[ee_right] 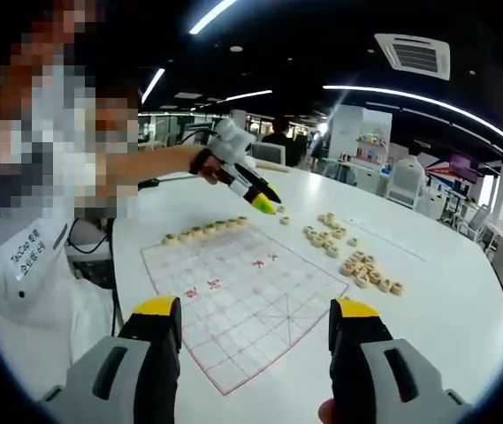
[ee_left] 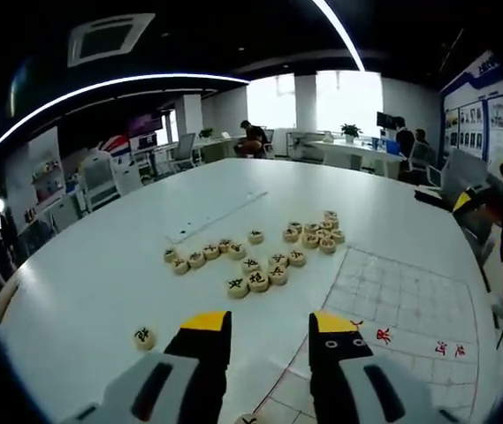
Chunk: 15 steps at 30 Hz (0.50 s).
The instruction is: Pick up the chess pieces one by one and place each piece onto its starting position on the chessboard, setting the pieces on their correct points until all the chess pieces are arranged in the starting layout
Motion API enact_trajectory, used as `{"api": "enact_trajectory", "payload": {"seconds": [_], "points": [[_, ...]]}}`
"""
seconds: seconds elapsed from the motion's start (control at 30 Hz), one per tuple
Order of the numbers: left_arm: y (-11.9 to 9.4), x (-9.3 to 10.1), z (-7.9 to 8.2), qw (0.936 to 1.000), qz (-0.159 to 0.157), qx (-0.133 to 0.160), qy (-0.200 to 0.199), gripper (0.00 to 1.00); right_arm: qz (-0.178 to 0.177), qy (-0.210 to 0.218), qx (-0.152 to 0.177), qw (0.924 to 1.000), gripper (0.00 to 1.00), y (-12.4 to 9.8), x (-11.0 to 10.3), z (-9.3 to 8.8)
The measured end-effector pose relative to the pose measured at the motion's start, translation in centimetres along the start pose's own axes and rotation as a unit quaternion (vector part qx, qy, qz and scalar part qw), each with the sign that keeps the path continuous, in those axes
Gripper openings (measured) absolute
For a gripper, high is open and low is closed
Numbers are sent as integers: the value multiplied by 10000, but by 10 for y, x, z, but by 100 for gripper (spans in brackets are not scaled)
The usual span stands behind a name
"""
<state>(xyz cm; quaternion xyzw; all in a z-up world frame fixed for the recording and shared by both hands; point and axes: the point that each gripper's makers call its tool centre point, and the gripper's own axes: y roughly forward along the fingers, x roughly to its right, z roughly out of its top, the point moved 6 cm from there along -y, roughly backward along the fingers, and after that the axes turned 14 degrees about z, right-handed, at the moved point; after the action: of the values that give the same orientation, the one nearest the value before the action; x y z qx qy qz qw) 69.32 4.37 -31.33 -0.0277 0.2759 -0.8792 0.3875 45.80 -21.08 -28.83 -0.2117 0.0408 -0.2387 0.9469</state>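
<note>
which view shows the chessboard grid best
The right gripper view: the chessboard lies almost whole between its open jaws, red lines, characters and the row of pieces along its far edge included. The left gripper view catches just the chessboard's corner region at lower right, cut by the rim.

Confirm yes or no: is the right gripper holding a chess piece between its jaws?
No. In the right gripper view the right gripper has its jaws wide apart with only the chessboard visible between them.

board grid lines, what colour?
Red lines on the white chessboard, with red characters across the middle; clearest in the right gripper view.
</note>
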Motion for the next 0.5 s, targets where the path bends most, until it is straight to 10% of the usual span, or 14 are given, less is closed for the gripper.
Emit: {"api": "enact_trajectory", "payload": {"seconds": [0.5], "points": [[34,-4,6,9999,76,-106,58,35,-35,39,-6,10000,68,-2,3,-2]]}}
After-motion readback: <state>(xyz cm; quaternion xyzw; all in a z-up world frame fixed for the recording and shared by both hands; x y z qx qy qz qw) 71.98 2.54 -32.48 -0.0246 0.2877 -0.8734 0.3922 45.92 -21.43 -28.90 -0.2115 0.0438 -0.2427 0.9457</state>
